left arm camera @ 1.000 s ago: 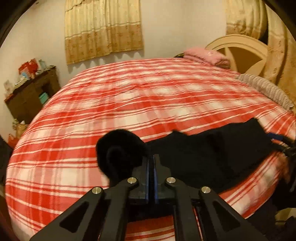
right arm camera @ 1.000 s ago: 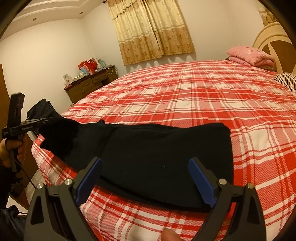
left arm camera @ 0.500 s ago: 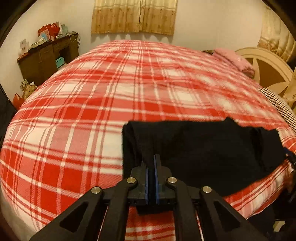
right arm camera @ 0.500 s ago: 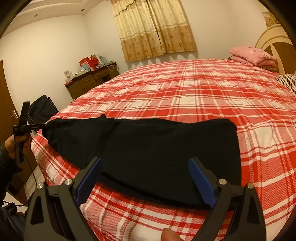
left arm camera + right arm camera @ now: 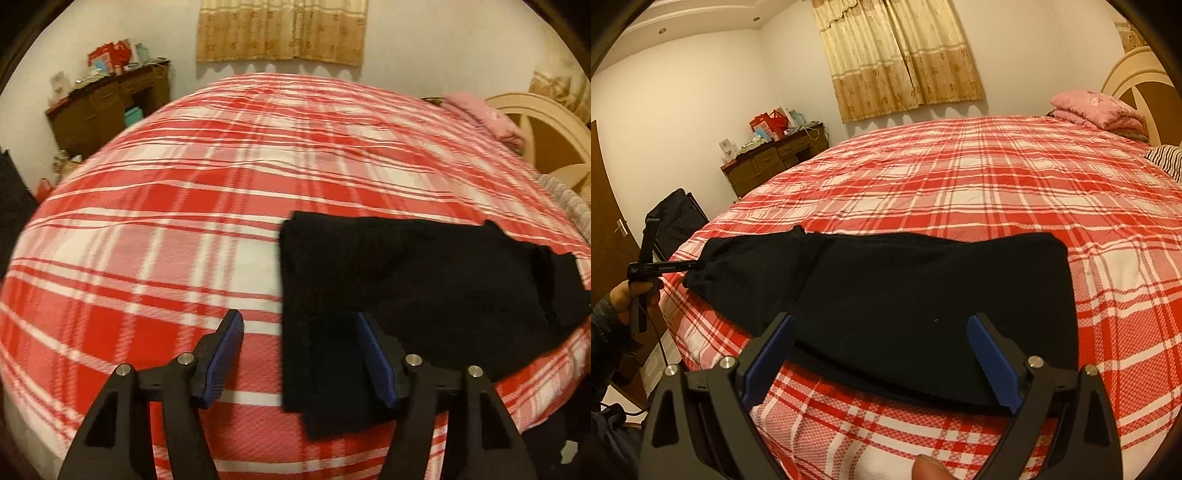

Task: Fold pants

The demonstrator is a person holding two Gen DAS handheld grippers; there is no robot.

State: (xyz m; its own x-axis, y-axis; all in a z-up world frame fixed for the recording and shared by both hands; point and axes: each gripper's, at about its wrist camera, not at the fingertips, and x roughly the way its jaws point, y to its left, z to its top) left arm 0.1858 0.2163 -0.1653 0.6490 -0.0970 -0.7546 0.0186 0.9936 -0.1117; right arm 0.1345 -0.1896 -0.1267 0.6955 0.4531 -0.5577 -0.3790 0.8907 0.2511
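Two grippers hang over the black pants (image 5: 923, 295), which lie flat along the near edge of the red plaid bedspread (image 5: 184, 229). The left gripper (image 5: 301, 354) is opening, its jaws off the pant-leg end, and the right gripper (image 5: 882, 358) is spread wide over the waist, empty. Judging by this, one fold is just laid down; next, a fresh grip is needed for the following fold.

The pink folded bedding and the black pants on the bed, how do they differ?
The pink bedding sits in a thick stack at the far corner by the headboard; the black pants lie spread flat along the near edge. The bedding is pale pink, the pants plain black. Both rest on the red plaid bedspread.
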